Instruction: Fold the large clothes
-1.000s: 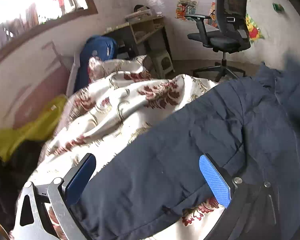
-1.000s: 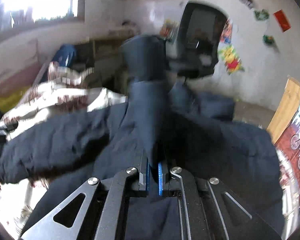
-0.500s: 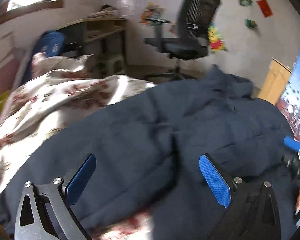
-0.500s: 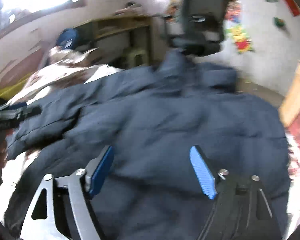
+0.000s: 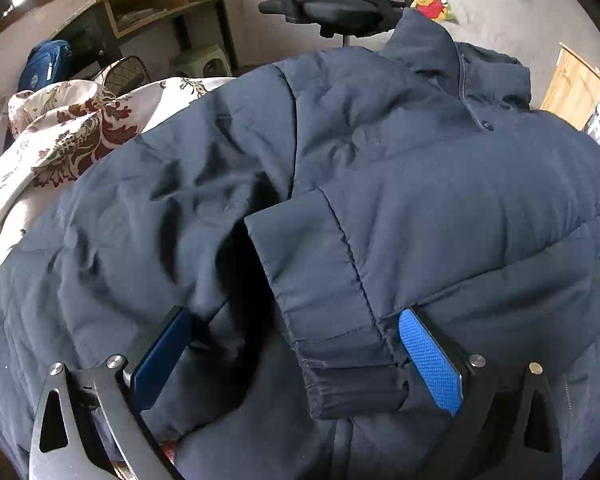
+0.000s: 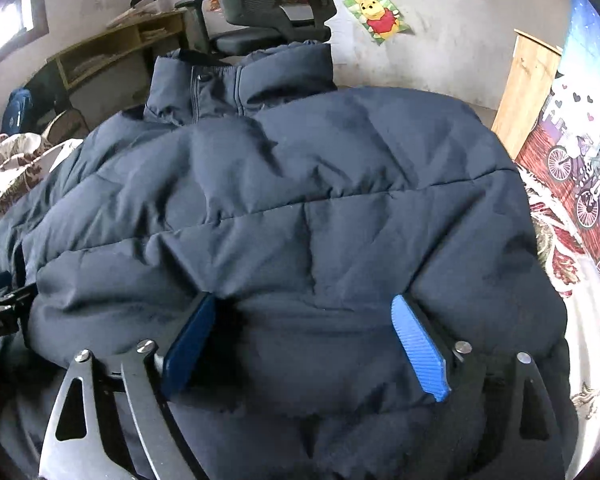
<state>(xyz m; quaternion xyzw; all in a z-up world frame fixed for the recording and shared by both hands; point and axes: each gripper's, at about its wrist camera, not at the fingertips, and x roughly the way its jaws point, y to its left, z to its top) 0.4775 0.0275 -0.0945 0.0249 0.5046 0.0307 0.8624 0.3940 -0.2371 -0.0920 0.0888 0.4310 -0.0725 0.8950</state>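
Now both sleeves folded in; left gripper [image 5: 296,354] and right gripper [image 6: 304,350] fingers spread over navy puffer jacket [image 6: 320,200] on bed [image 5: 60,132]. Next: grab hem, fold toward collar.

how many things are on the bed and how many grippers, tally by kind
navy puffer jacket: 1
floral bedspread: 1
grippers, left gripper and right gripper, both open: 2
total: 4
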